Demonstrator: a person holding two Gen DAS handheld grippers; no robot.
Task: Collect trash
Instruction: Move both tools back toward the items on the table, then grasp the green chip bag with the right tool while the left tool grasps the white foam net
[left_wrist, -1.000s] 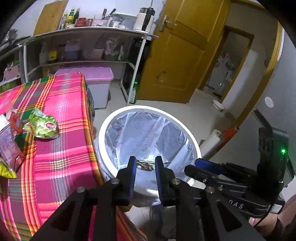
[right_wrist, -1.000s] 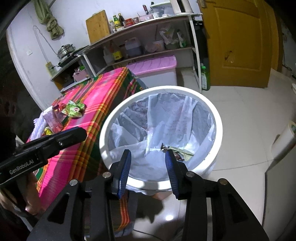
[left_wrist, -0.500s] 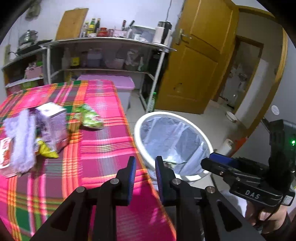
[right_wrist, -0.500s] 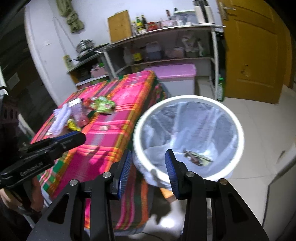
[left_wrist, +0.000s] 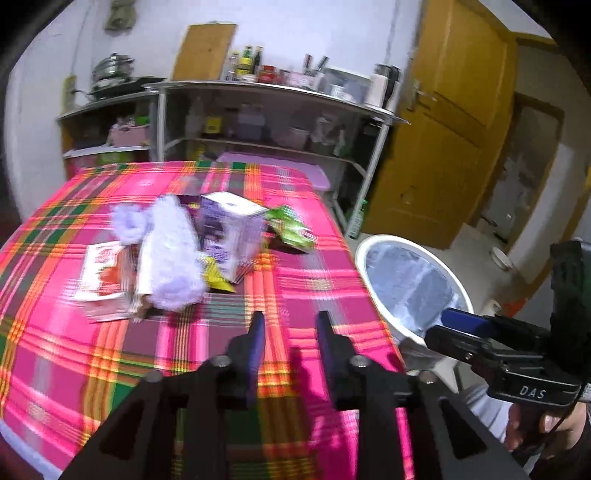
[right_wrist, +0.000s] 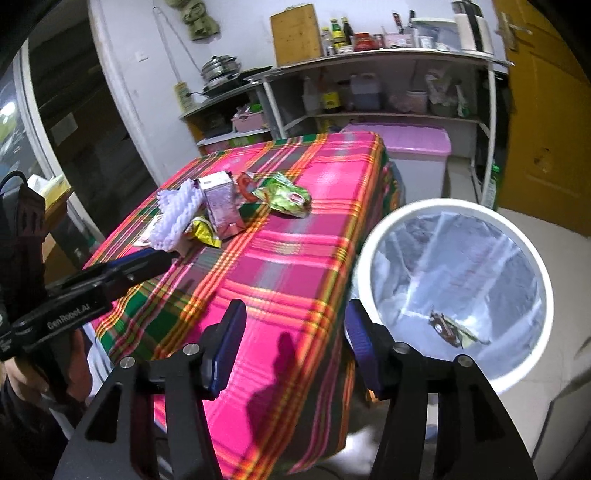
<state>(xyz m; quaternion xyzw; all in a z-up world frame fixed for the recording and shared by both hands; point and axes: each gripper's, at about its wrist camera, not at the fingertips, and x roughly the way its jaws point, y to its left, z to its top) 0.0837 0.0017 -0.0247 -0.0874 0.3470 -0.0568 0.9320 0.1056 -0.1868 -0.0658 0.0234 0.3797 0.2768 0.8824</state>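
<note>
Trash lies grouped on the pink plaid table (left_wrist: 303, 302): a white foam net (left_wrist: 168, 254), a purple carton (left_wrist: 231, 230), a green wrapper (left_wrist: 293, 230), a yellow wrapper (left_wrist: 218, 277) and a red-and-white packet (left_wrist: 101, 275). The same pile shows in the right wrist view, with the carton (right_wrist: 219, 206) and green wrapper (right_wrist: 284, 195). My left gripper (left_wrist: 288, 336) is open and empty over the table's near part. My right gripper (right_wrist: 295, 343) is open and empty above the table's edge. The white lined bin (right_wrist: 454, 291) stands right of the table, holding a wrapper (right_wrist: 447, 326).
Metal shelves (left_wrist: 258, 122) with bottles and containers stand behind the table. A pink-lidded tub (right_wrist: 402, 155) sits under them. A yellow door (left_wrist: 439, 140) is at the right. The bin also shows in the left wrist view (left_wrist: 410, 284).
Both grippers have swung left, away from over the bin and toward the table. The trash pile has come into the middle of both views. Both jaws have opened wider.
</note>
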